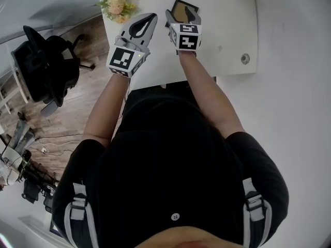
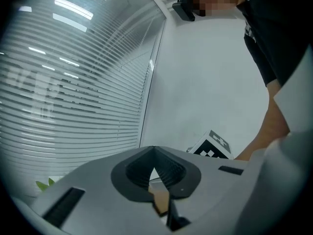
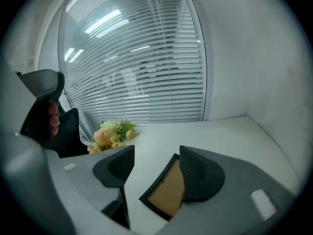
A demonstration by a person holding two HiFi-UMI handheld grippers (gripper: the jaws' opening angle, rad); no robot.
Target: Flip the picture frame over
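Note:
The picture frame [image 1: 182, 7], black-edged with a tan-brown panel, lies flat on the white table [image 1: 227, 30]. My right gripper [image 1: 182, 17] hovers just over it with its jaws open. In the right gripper view the frame [image 3: 166, 192] lies between and below the two pads, its right part hidden behind the right jaw, and no pad presses on it. My left gripper [image 1: 151, 17] is to the left of the frame, its tips touching and holding nothing. In the left gripper view the left gripper [image 2: 154, 149] is shut, with a brown sliver showing through the gap under the tips.
A bunch of yellow and pink flowers [image 1: 120, 1] lies at the table's far left corner, and it also shows as flowers [image 3: 110, 133] beside the window blinds. A cable grommet [image 1: 245, 59] sits near the table's right front. A black office chair [image 1: 46, 68] stands on the wood floor at left.

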